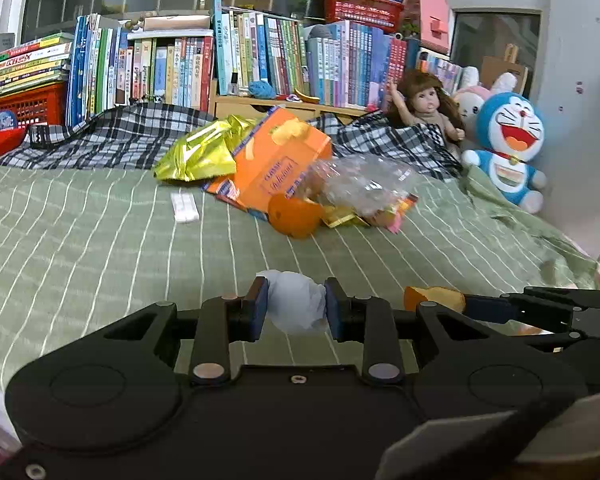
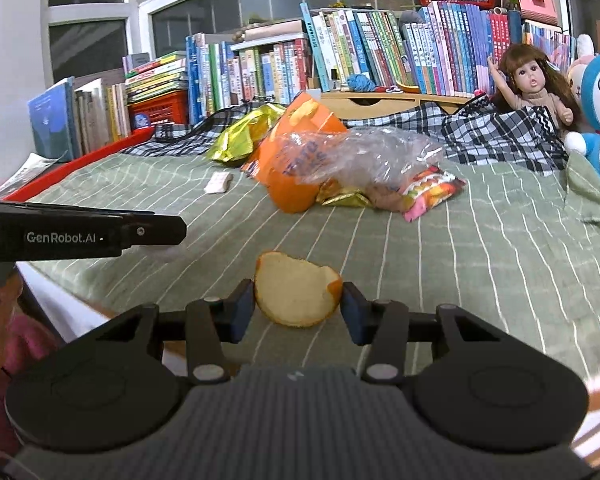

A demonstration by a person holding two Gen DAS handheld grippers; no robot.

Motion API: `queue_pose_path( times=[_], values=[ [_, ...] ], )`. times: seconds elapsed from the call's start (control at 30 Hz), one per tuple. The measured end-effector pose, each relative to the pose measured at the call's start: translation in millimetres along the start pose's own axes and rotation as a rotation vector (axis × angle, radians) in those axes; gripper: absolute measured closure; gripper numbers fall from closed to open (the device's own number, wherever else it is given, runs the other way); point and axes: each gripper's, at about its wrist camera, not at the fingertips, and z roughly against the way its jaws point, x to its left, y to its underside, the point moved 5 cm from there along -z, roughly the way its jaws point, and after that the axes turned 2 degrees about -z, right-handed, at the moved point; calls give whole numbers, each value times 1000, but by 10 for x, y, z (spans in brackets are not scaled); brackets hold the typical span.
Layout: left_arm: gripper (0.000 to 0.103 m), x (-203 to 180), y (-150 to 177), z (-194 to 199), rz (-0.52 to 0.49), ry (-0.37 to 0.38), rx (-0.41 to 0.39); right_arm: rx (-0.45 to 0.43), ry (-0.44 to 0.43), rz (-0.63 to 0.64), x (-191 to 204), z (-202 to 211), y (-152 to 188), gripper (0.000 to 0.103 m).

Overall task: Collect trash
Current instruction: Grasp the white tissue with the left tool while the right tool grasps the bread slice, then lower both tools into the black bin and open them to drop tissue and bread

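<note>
My left gripper (image 1: 296, 307) pinches a crumpled white tissue (image 1: 296, 304) between its blue pads, low over the green striped bedspread (image 1: 80, 248). My right gripper (image 2: 298, 308) holds a piece of orange peel (image 2: 296, 294), pale side up, with both pads touching its edges; in the left view the same peel (image 1: 434, 298) shows just beside my left gripper. Farther up the bed lies the remaining trash: an orange snack box (image 1: 276, 164), a yellow foil bag (image 1: 200, 152), a clear plastic bag (image 2: 364, 152), a pink wrapper (image 2: 432, 190) and a small white packet (image 1: 185, 207). A doll (image 2: 534, 80) sits near the books (image 1: 260, 52).
</note>
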Motion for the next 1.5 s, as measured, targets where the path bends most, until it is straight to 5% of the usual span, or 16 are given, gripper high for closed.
queue_pose_path(
  times=[0.47,1.0,1.43,1.5],
  values=[
    [74,-137,601,422,-27,37,106,111,-32,0,177,368,555,51],
    [74,-26,1516,-91,17,16,384,315,5,-51,58,37,1211,51],
    [73,-35,1643,-188,13,19,430,350,-9,-61,68,-23,1298,46],
    [65,-66,1613,-242,10,18,432,350,-15,-62,80,-46,1294,42]
  ],
)
